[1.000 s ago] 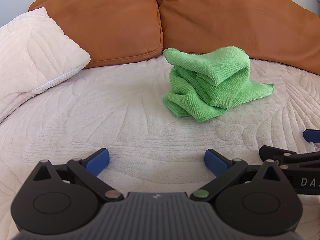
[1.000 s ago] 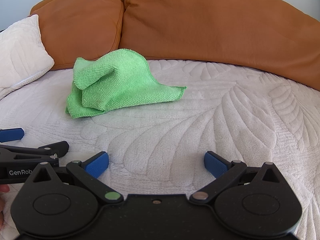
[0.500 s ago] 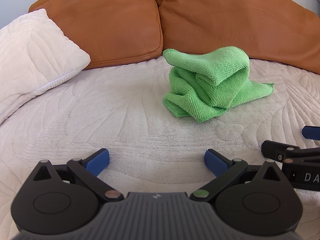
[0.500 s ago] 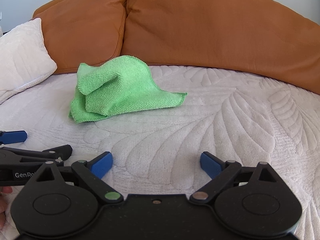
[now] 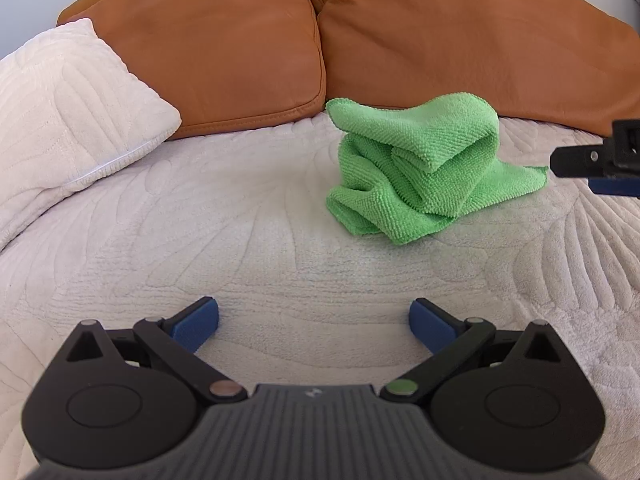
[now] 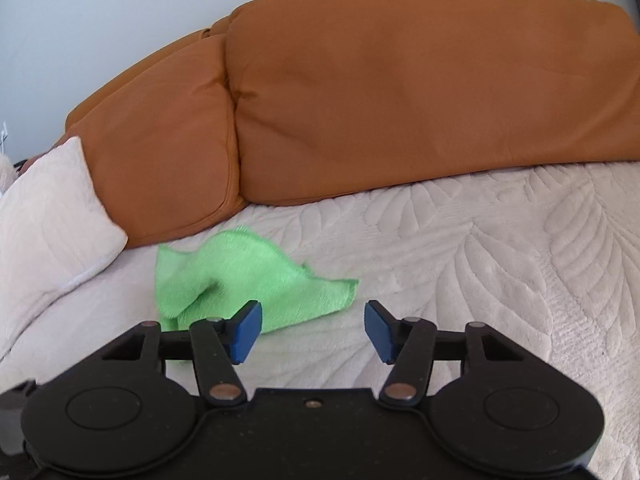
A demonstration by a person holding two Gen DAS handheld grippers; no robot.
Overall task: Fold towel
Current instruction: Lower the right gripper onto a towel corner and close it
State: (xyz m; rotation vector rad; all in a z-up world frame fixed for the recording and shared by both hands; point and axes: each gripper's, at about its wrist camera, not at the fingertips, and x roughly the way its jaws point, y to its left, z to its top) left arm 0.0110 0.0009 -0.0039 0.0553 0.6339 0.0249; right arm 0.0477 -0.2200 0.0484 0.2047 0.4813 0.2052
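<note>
A green towel (image 5: 424, 172) lies crumpled in a heap on the white quilted bed (image 5: 240, 240), with one flat corner reaching out to the right. My left gripper (image 5: 314, 324) is open and empty, well short of the towel. My right gripper (image 6: 312, 330) is open and empty, close to the towel's right corner (image 6: 340, 292); the towel (image 6: 248, 276) lies just beyond its left finger. The right gripper's fingers also show at the right edge of the left wrist view (image 5: 600, 160), beside that corner.
Two brown leather cushions (image 5: 440, 36) stand along the back of the bed, right behind the towel. A white quilted pillow (image 5: 68, 120) leans at the left. Bare quilt (image 6: 520, 260) spreads to the right of the towel.
My right gripper has moved forward and left to the towel's right corner, and its jaws have narrowed. The left gripper and the towel have stayed still.
</note>
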